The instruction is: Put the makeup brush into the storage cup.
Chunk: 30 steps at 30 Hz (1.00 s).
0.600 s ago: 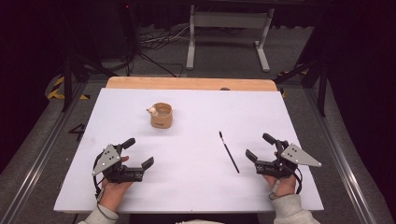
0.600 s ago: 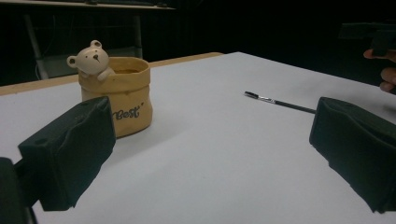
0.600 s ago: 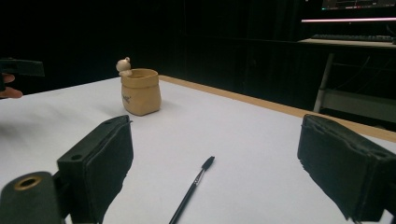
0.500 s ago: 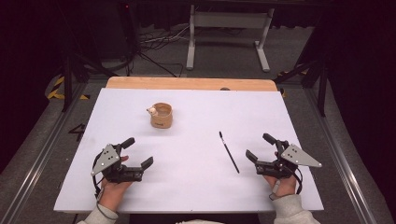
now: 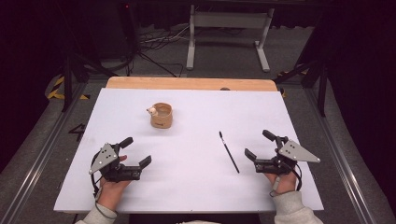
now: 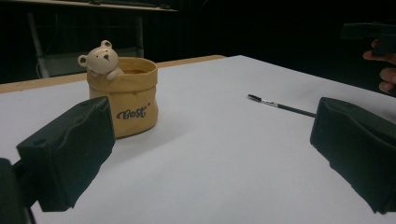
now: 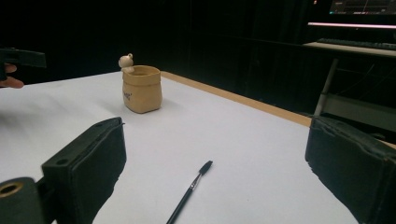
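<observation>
Right claw (image 5: 258,145), jaws apart, rests just beside the paintbrush (image 5: 229,151).

The pot (image 5: 161,115) stands upright on the table (image 5: 196,186), toward the far edge and left of the middle. The brush (image 5: 229,151) lies flat on the table to the right of the pot and nearer the person, well apart from it. The left gripper (image 5: 138,151) rests nearer the person than the pot, to its left. The right gripper (image 5: 259,145) sits right of the pot, just beyond the brush.
</observation>
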Each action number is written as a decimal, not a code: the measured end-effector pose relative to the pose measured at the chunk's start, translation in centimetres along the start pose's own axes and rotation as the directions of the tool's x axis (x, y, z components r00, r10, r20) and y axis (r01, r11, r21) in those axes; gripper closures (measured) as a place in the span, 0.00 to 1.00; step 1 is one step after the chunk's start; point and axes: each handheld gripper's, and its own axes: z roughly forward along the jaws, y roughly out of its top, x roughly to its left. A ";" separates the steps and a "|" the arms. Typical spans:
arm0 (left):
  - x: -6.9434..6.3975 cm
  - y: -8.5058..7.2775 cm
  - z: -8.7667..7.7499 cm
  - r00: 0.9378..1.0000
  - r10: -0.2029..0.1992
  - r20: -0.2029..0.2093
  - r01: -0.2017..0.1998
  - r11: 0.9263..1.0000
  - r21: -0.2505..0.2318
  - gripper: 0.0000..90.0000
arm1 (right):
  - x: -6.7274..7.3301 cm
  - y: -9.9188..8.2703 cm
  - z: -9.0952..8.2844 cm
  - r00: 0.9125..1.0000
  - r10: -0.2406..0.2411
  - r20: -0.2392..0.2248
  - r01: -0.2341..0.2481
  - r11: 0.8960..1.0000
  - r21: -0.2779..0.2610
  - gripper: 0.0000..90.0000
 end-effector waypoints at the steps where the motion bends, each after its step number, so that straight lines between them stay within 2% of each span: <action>1: 0.0 0.0 0.0 1.000 -0.004 -0.002 0.004 1.000 0.001 0.01 | 0.0 0.2 0.4 1.000 0.003 -0.004 -0.003 1.000 0.009 0.06; 10: -0.1 -0.1 0.0 1.000 -0.002 -0.005 0.002 1.000 0.010 0.01 | -0.2 1.4 2.5 0.999 0.043 -0.019 -0.042 0.998 0.039 0.05; 17: -0.1 -0.1 0.1 1.000 -0.003 -0.006 0.003 1.000 0.011 0.01 | -0.2 2.4 4.2 0.998 0.034 -0.051 -0.028 0.992 0.124 0.06; 20: 0.0 0.0 0.1 1.000 -0.006 -0.004 0.006 1.000 0.011 0.01 | -0.3 2.8 4.7 0.997 0.038 -0.063 -0.027 0.985 0.171 0.07; 23: 0.0 0.0 0.1 1.000 -0.007 -0.004 0.007 1.000 0.011 0.01 | -0.4 3.4 5.1 0.997 0.036 -0.069 -0.019 0.972 0.233 0.07; 25: 0.0 -0.1 0.1 1.000 -0.008 -0.005 0.008 1.000 0.011 0.01 | -0.5 3.5 5.2 0.997 0.032 -0.067 -0.015 0.969 0.248 0.07; 28: 0.0 -0.1 0.1 1.000 -0.010 -0.008 0.010 1.000 0.013 0.01 | -0.8 4.3 5.4 0.997 0.021 -0.068 0.001 0.953 0.305 0.07; 30: 0.0 -0.1 0.1 1.000 -0.011 -0.008 0.011 1.000 0.013 0.01 | -1.1 5.0 5.6 0.997 0.024 -0.070 0.002 0.938 0.348 0.07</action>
